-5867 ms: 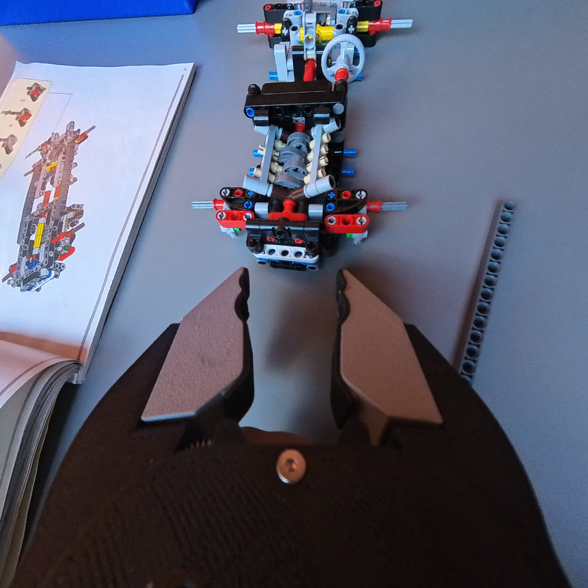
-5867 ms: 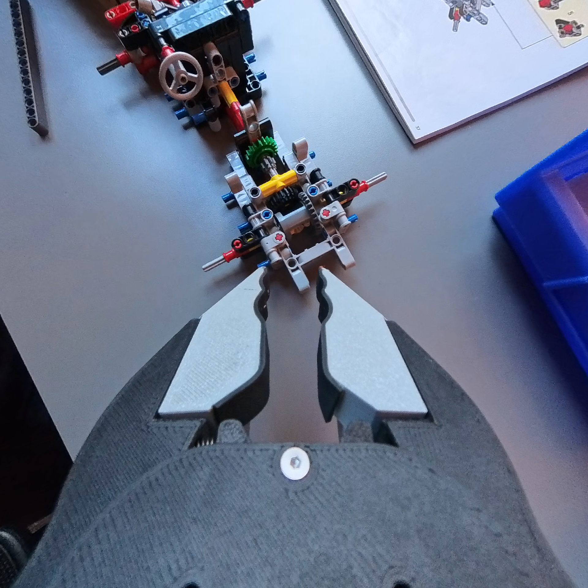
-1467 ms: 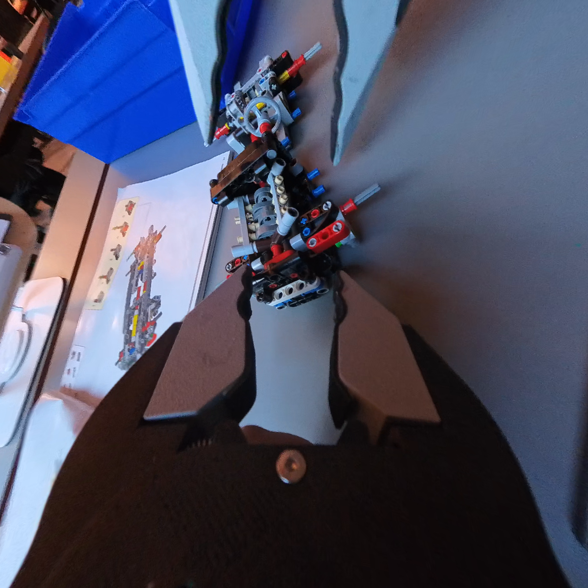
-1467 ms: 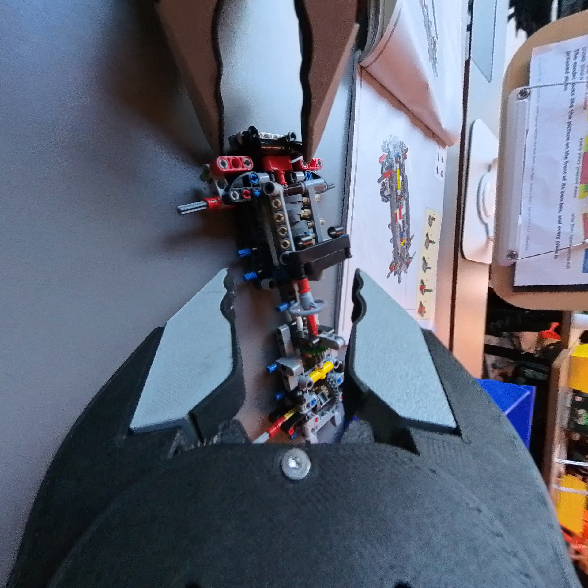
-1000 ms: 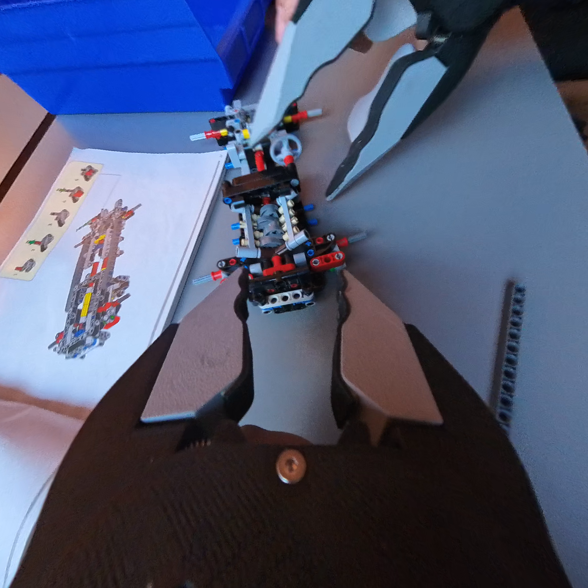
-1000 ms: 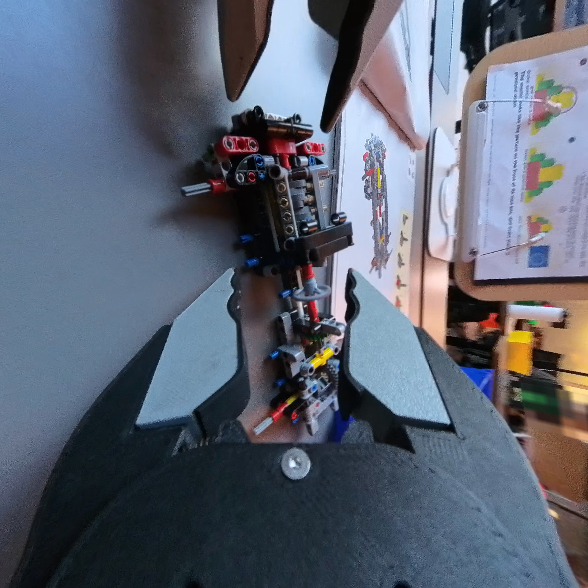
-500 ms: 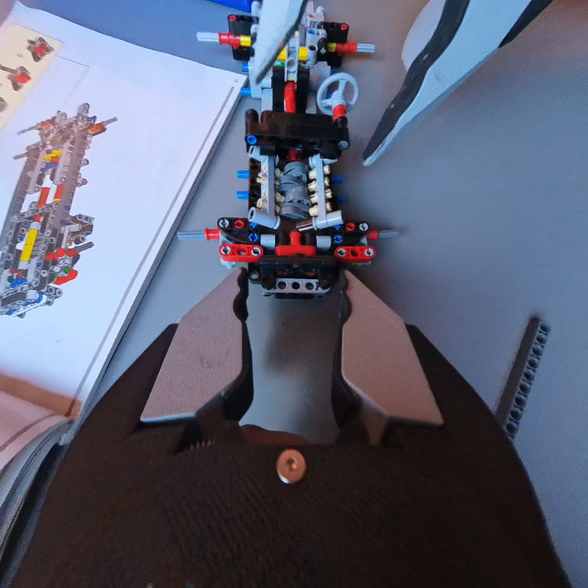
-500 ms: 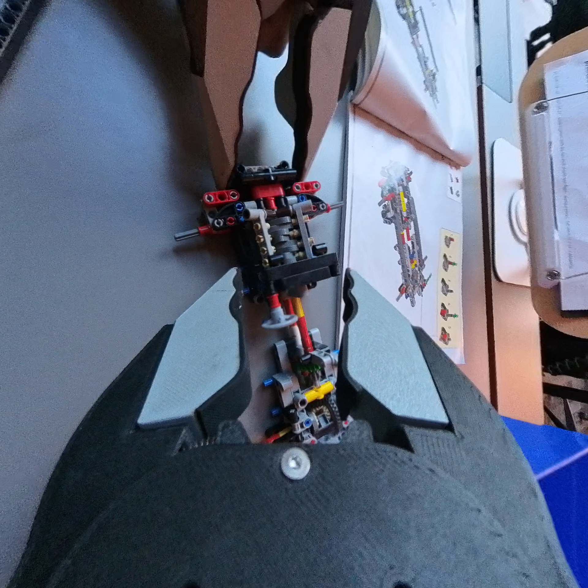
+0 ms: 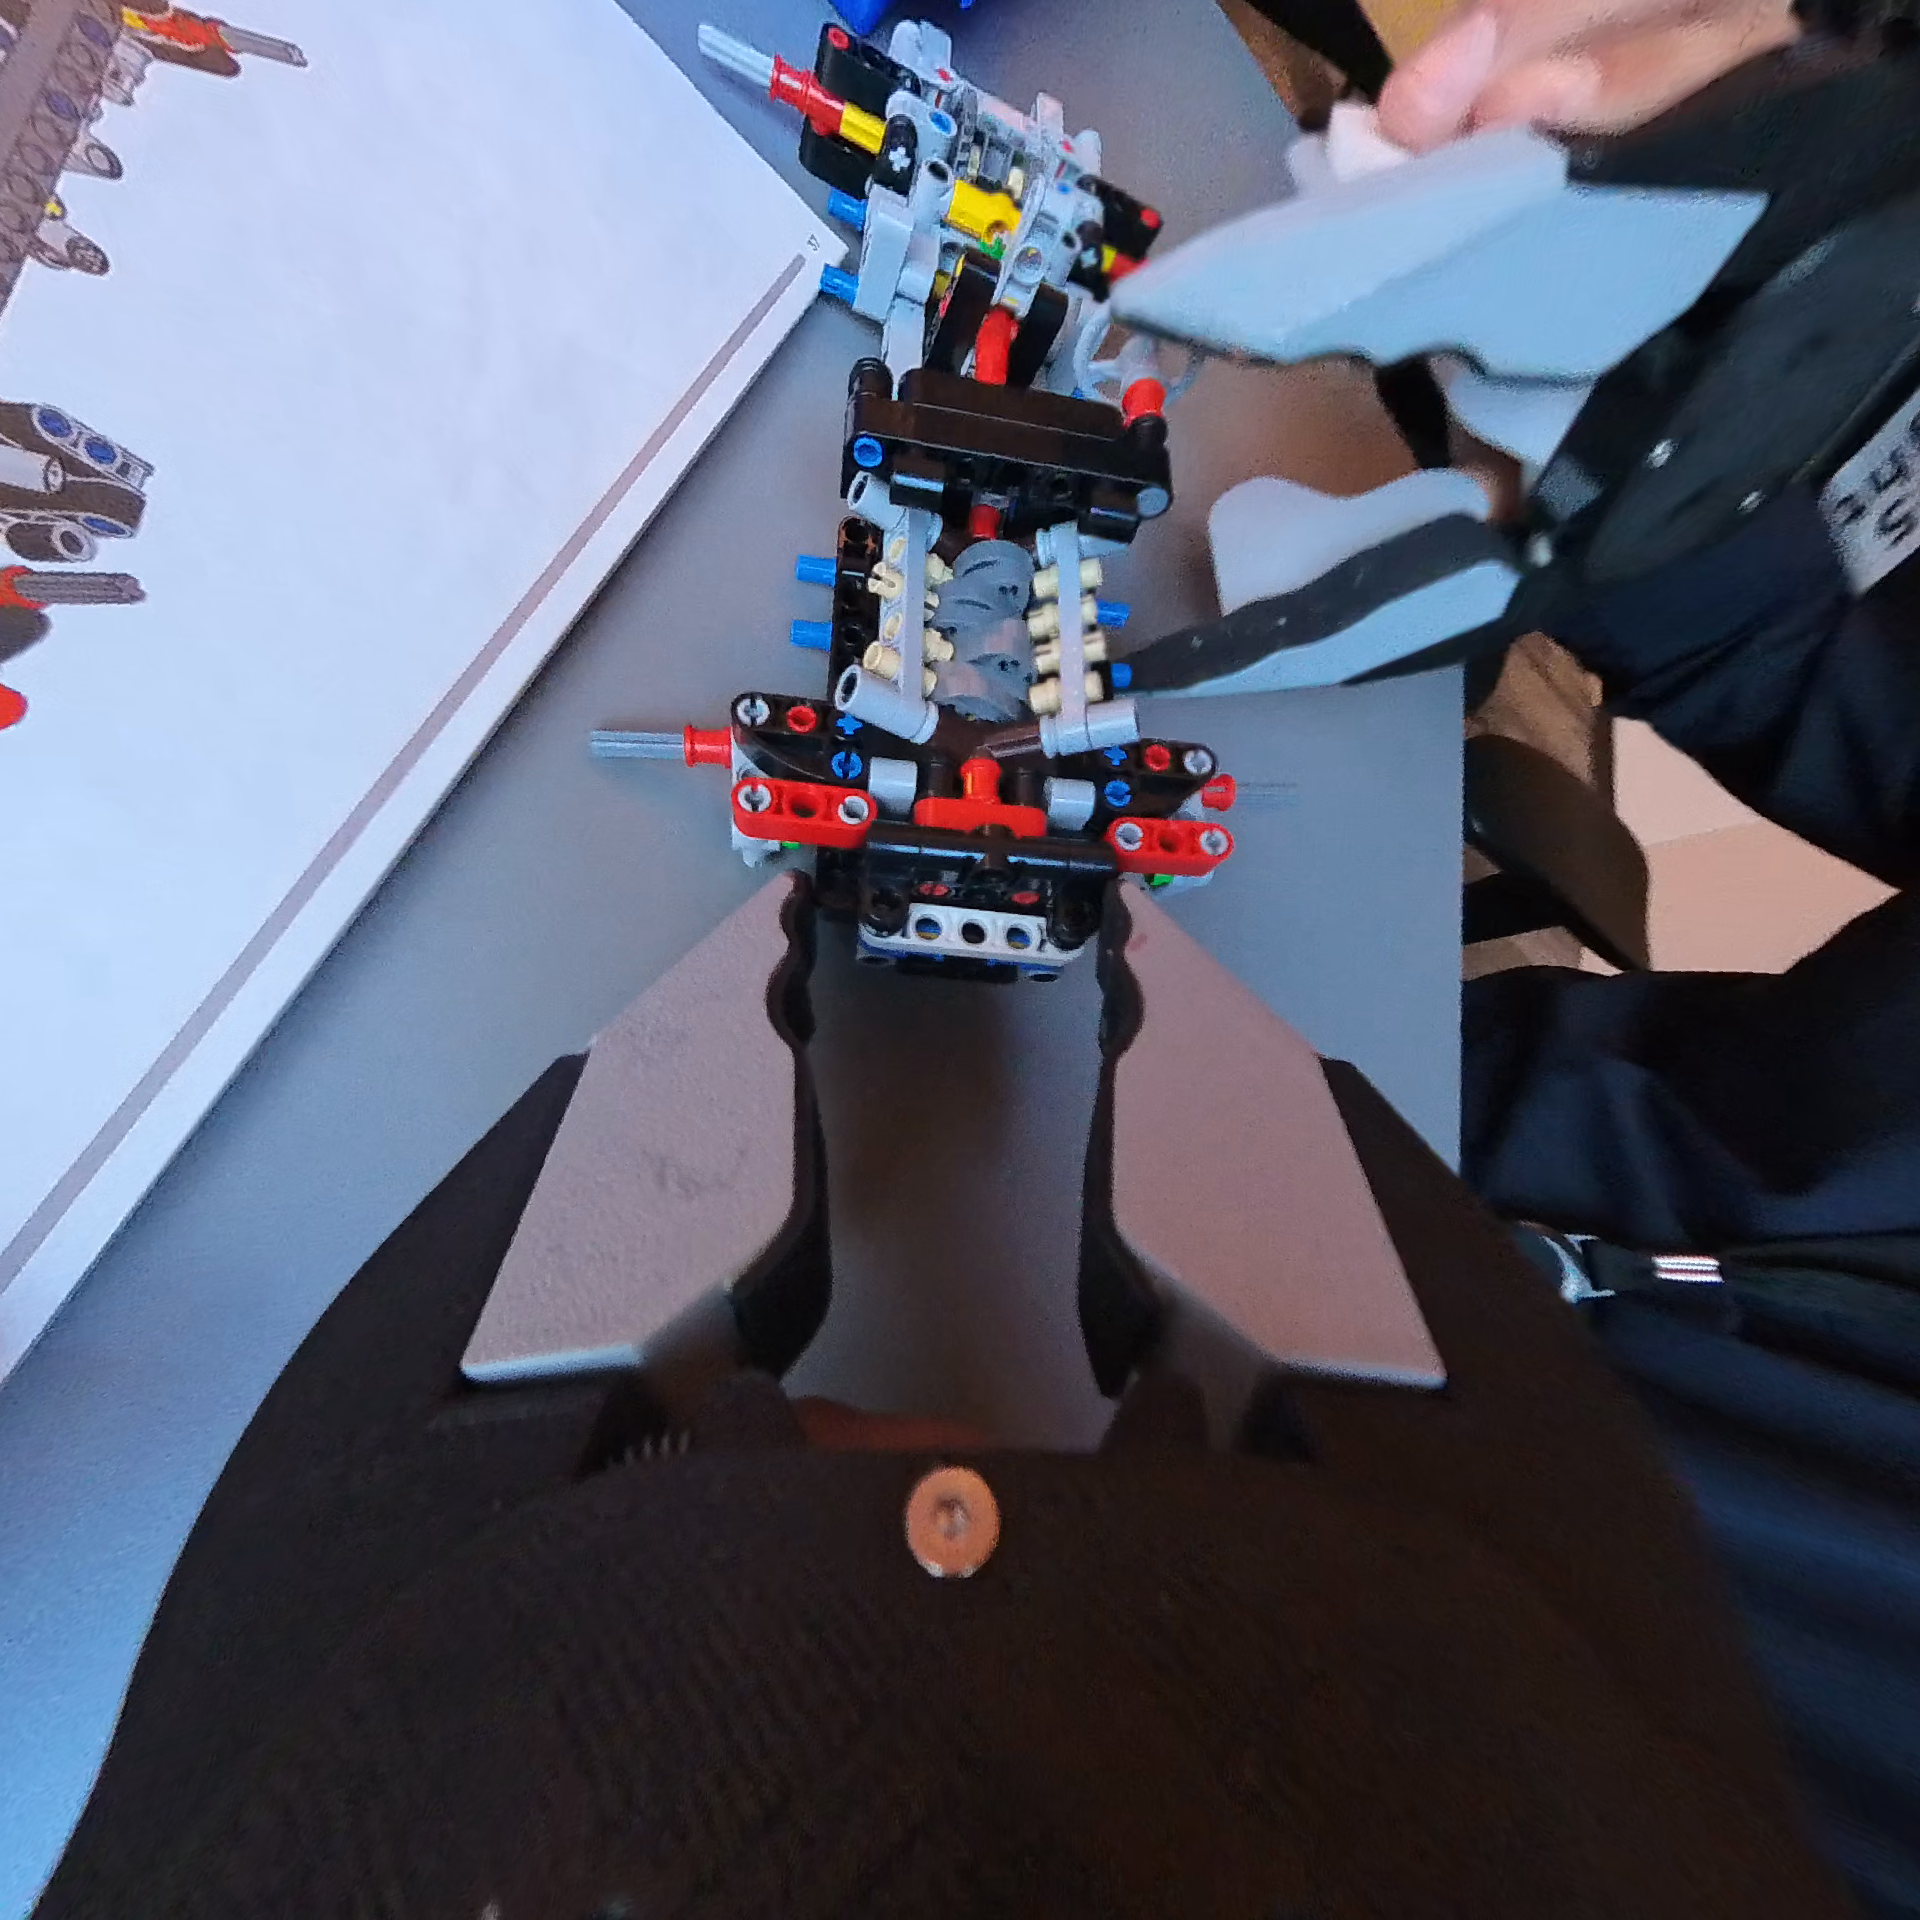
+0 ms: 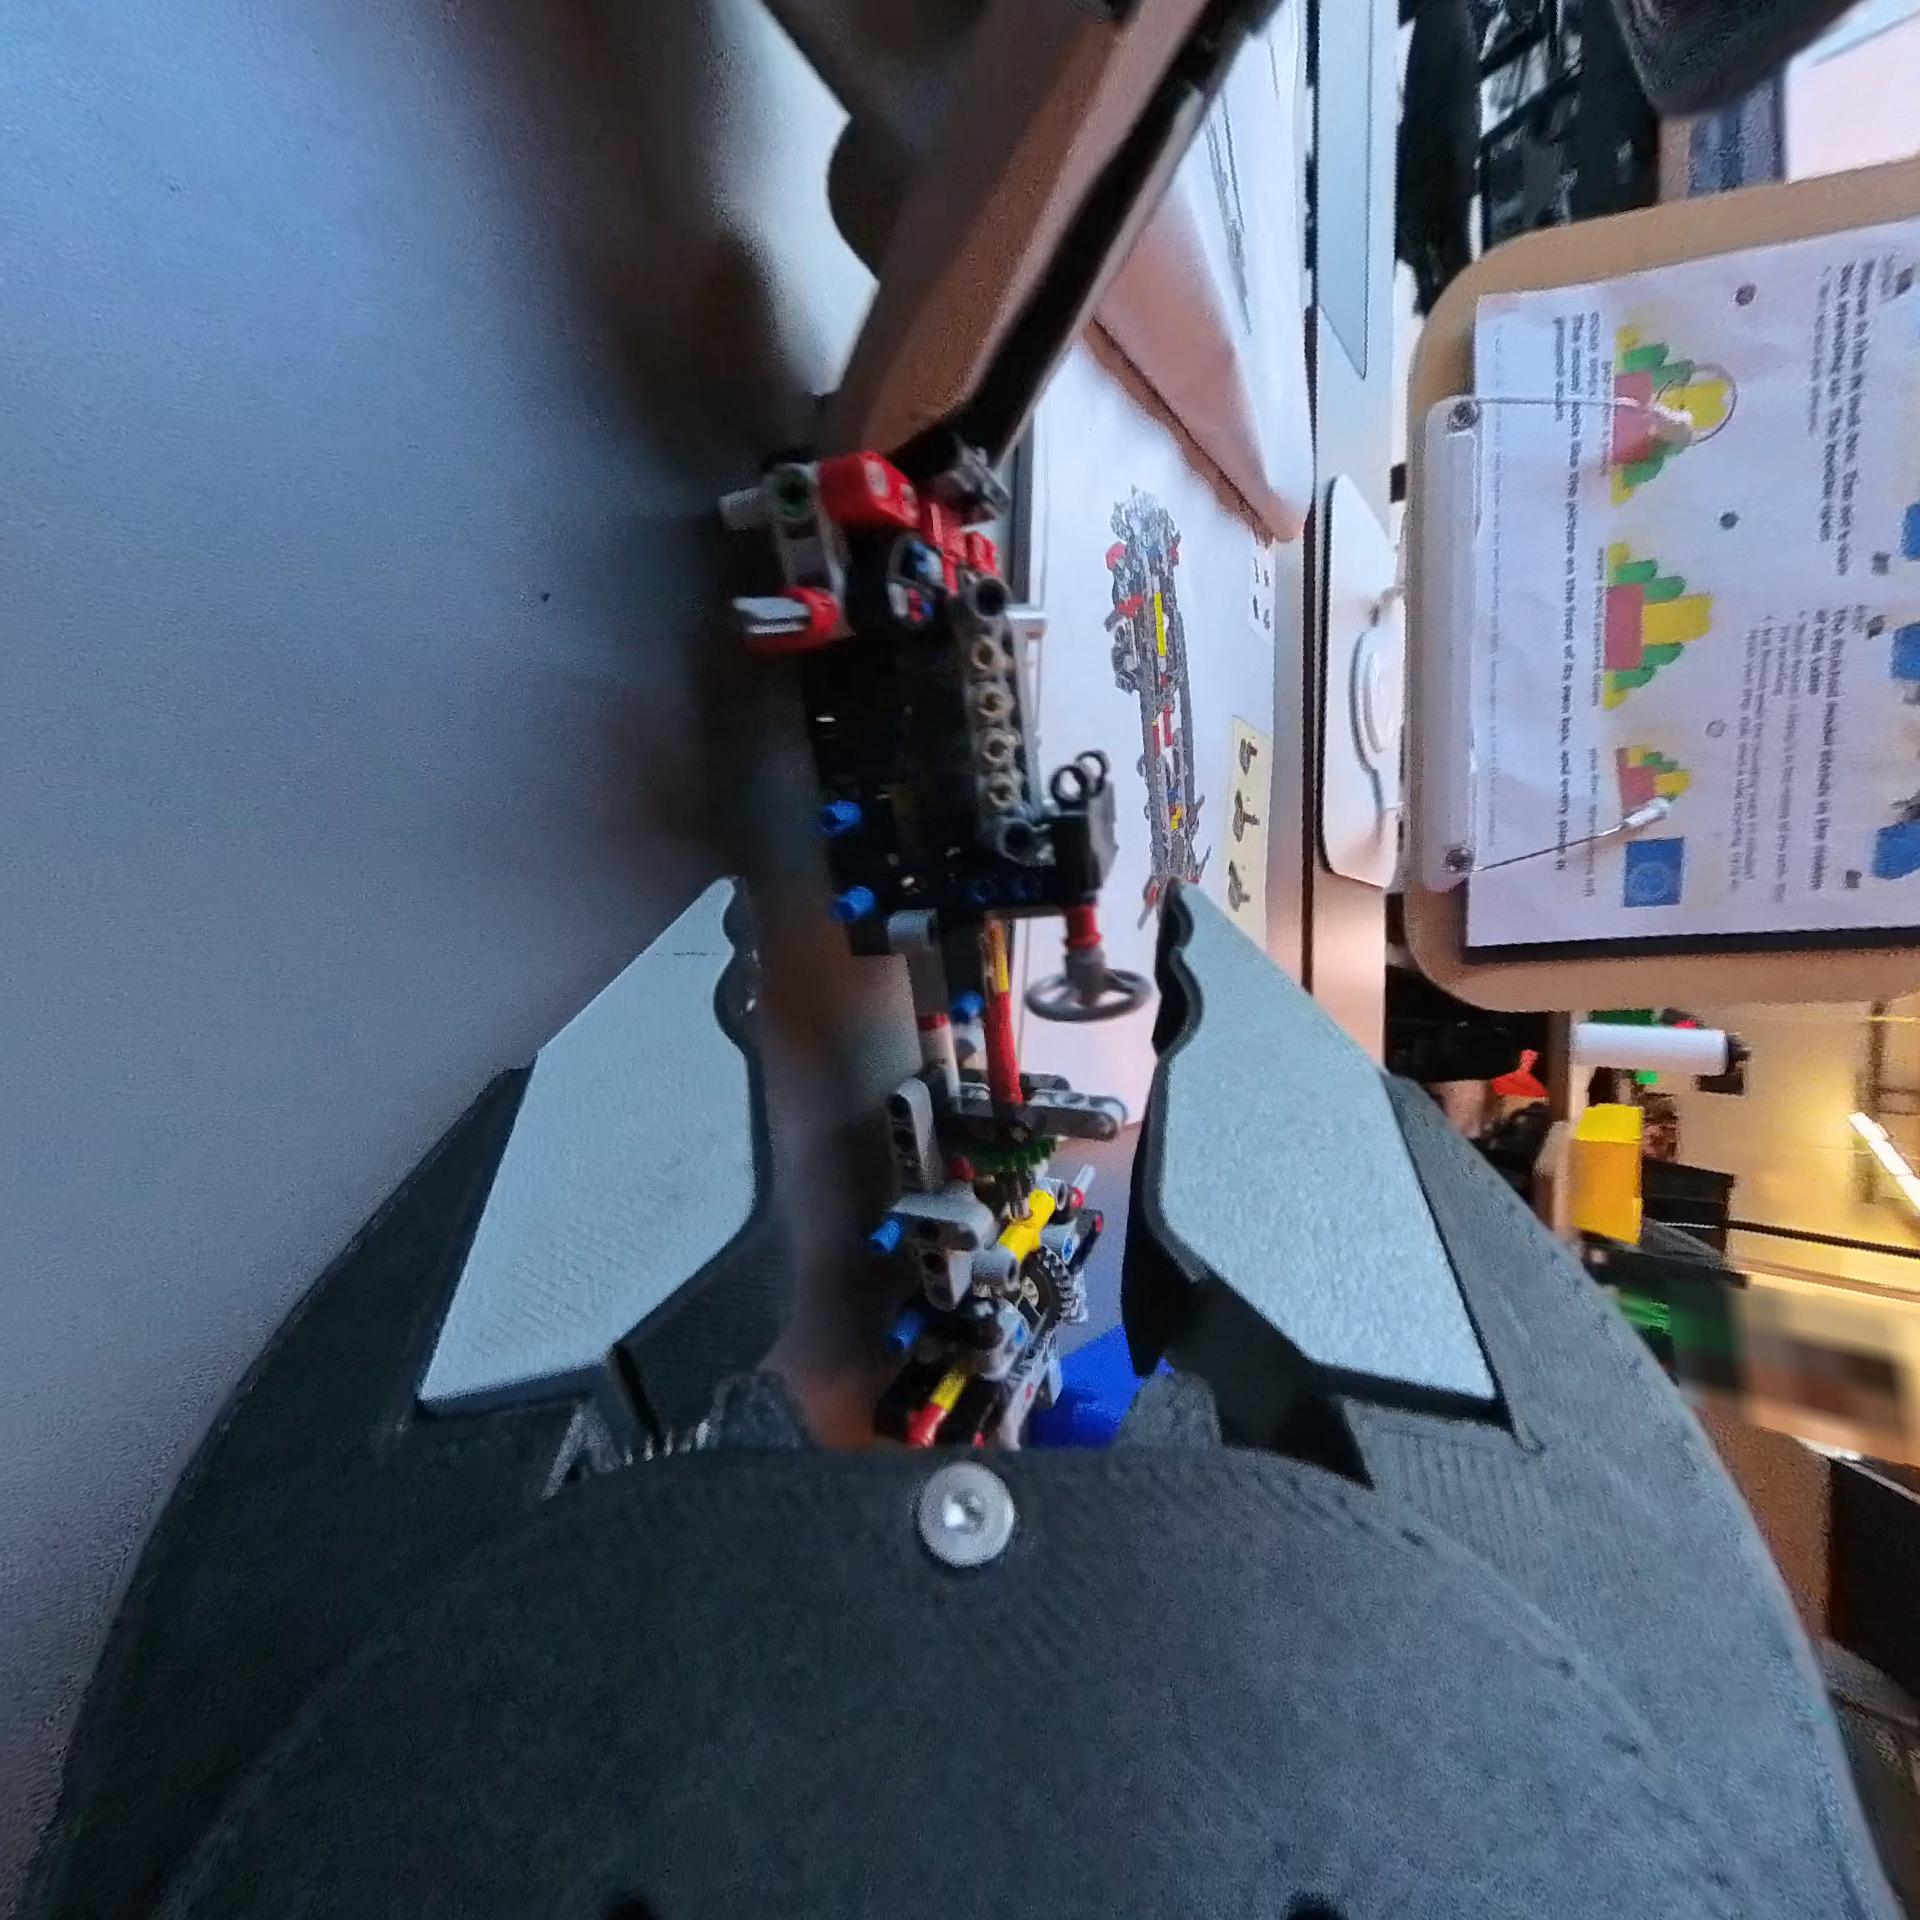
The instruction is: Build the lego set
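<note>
A long building-brick vehicle chassis [image 9: 987, 623] lies along the grey table [image 9: 416, 1039], with a steering wheel and red, black and grey parts. My left gripper [image 9: 954, 914] is shut on its near black-and-white end block, one fingertip on each side. In the right wrist view the chassis [image 10: 935, 748] runs forward between my right gripper's [image 10: 956, 914] fingers, with room on both sides and no pad touching; that gripper is open. Its grey fingers [image 9: 1351, 281] show at the far right of the left wrist view, one over the steering wheel and one beside the engine. The left gripper's brown fingers [image 10: 987, 260] meet the chassis's red end.
An open instruction booklet [image 9: 364, 416] lies left of the chassis, close to its far end. The table's right edge [image 9: 1455, 935] is near, with a person's dark clothing [image 9: 1714, 1143] beyond it. A blue bin [image 10: 1081, 1392] and a board with a printed sheet [image 10: 1662, 571] stand past the booklet. About 7 cm separates my left fingertips from my right.
My right gripper's jaws have opened wider around the chassis's rear half. The chassis has swung closer to the booklet, still in my left gripper. Both views have rolled.
</note>
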`<state>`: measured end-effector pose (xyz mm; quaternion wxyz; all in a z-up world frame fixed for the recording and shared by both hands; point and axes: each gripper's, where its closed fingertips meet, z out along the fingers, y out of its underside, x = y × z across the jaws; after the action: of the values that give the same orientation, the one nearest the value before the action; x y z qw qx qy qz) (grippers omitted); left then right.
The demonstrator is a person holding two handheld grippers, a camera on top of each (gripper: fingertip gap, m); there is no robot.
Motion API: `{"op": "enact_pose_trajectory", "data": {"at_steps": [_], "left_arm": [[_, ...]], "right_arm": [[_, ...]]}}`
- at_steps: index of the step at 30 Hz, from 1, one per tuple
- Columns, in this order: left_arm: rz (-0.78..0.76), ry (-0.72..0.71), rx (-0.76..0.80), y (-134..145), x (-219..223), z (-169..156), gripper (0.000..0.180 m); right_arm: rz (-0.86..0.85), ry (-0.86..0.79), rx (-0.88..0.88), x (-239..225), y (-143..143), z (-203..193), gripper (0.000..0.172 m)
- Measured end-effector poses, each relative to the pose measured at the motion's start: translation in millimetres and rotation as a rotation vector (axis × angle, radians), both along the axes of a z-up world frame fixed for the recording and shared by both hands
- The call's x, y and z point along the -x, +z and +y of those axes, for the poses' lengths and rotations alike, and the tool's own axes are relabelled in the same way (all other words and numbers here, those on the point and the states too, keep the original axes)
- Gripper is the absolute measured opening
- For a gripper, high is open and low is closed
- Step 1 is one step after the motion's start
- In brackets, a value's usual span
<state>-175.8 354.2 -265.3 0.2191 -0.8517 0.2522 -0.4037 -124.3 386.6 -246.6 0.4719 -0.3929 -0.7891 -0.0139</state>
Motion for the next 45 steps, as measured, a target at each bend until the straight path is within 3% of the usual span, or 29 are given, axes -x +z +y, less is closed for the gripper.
{"op": "enact_pose_trajectory", "data": {"at_steps": [4, 11, 18, 21, 23, 25, 28, 32, 34, 37, 41, 45], "left_arm": [[-0.031, -0.014, 0.051, 2.1, -3.4, -3.5, 0.053], [-0.048, -0.018, 0.048, 2.0, -9.2, -8.4, 0.053], [-0.091, 0.025, 0.065, 3.4, -9.1, -7.8, 0.053], [-0.131, 0.016, 0.071, 6.4, -9.9, -8.9, 0.055], [-0.118, -0.002, 0.004, 10.2, -10.4, -10.3, 0.061], [-0.018, 0.015, -0.161, 13.0, -3.0, -5.1, 0.065], [0.272, -0.005, -0.517, 17.0, 12.8, 1.1, 0.078], [0.655, -0.128, -0.959, 20.5, 8.7, 4.9, 0.078], [0.734, -0.161, -1.024, 16.1, 1.1, 8.6, 0.072], [0.738, -0.167, -1.056, 11.7, -6.7, 14.9, 0.041], [0.714, -0.142, -1.024, 8.4, -5.7, 20.9, 0.042], [0.628, -0.104, -0.968, 13.5, -3.6, 21.8, 0.042]], "right_arm": [[0.038, -0.016, -0.141, 8.1, -0.4, 6.1, 0.068], [-0.037, 0.046, -0.027, 12.3, -14.3, 3.4, 0.062], [-0.071, 0.099, -0.155, 14.0, -10.0, 0.8, 0.055], [-0.083, 0.096, -0.108, 13.5, -8.8, 0.7, 0.055], [-0.086, 0.088, -0.065, 13.5, -7.3, 2.4, 0.055], [-0.089, 0.081, -0.040, 14.2, -6.1, 4.2, 0.055], [-0.092, 0.079, -0.005, 15.5, -5.0, 5.3, 0.055], [-0.102, 0.076, 0.056, 17.2, -2.7, 6.9, 0.055], [-0.108, 0.072, 0.086, 17.9, -1.8, 7.7, 0.055], [-0.114, 0.063, 0.125, 18.1, -0.9, 8.6, 0.056], [-0.103, 0.010, 0.163, 9.9, 1.3, 13.9, 0.064], [0.056, -0.091, 0.223, -31.0, 38.1, 24.6, 0.073]]}}
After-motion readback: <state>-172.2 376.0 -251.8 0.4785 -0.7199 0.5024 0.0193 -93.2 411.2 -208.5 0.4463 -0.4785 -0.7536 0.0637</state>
